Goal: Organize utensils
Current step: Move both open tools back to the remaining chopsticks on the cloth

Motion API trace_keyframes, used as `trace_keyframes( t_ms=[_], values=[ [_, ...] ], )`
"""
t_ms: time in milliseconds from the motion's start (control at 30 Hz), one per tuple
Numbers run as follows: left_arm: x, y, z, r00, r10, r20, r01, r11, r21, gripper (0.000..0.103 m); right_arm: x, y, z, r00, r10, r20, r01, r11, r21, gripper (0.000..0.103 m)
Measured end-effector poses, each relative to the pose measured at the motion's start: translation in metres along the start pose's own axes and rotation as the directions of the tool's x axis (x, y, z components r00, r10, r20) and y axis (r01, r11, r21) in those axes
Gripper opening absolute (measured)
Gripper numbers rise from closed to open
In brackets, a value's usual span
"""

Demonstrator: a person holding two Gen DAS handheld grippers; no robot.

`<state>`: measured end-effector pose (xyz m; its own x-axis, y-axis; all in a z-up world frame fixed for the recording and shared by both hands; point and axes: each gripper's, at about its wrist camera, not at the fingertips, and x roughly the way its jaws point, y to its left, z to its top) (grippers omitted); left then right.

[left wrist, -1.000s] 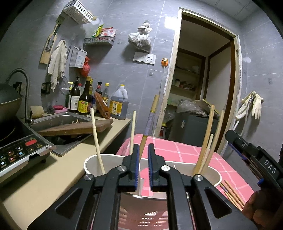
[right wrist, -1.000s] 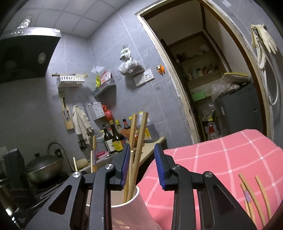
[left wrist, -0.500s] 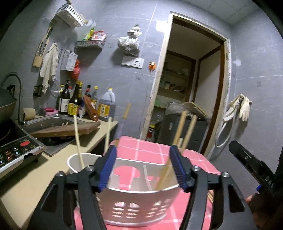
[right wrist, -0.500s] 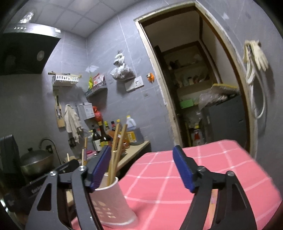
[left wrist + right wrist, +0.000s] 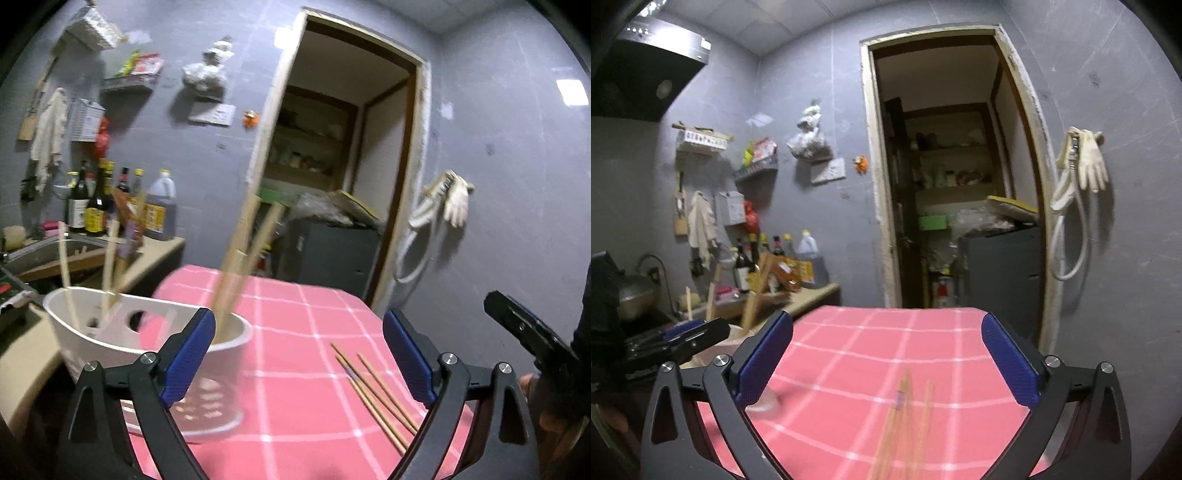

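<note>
Pink checked tablecloth (image 5: 295, 369) in grey-tiled kitchen, loose chopsticks (image 5: 376, 391) beside white holder (image 5: 110, 332), bottle labels blurred/unreadable; left gripper (image 5: 299, 354) and right gripper (image 5: 886, 354) both spread wide, empty.

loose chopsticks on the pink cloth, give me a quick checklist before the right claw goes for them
1. Right claw open wide enough: ok, nothing between its pads.
2. Left claw empty and out of the way: ok, open, holding nothing.
3. Loose chopsticks lying flat on the pink cloth: ok.
4. Chopsticks lined up between the right claw's pads: ok, though blurred in the right wrist view.
5. White holder upright beside them, with room: ok.
6. Exact count of loose chopsticks: cannot tell.
</note>
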<state>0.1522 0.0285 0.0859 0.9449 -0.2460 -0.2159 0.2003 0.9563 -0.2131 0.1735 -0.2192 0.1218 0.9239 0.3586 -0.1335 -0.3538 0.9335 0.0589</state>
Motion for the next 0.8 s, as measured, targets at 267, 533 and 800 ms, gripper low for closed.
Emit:
trace_keyframes(
  t_ms=[267,533,800],
  values=[
    [0.032,-0.037,-0.024,0.993,-0.033,-0.116,0.038,0.999,0.037,0.089,0.006,-0.038,-0.023,0.99,-0.068,-0.125,0.067,0.998,-0.008,0.103],
    [0.071,-0.048,-0.051,0.947,-0.054,-0.317,0.059,0.998,0.007,0.089,0.025,-0.053,-0.045,0.961,-0.048,-0.273,0.045,0.999,-0.018,0.103],
    [0.099,-0.052,-0.067,0.886,-0.077,-0.456,0.087,0.996,0.001,0.083,0.051,-0.064,-0.067,0.897,-0.022,-0.441,0.021,1.0,-0.007,0.076]
  ],
)
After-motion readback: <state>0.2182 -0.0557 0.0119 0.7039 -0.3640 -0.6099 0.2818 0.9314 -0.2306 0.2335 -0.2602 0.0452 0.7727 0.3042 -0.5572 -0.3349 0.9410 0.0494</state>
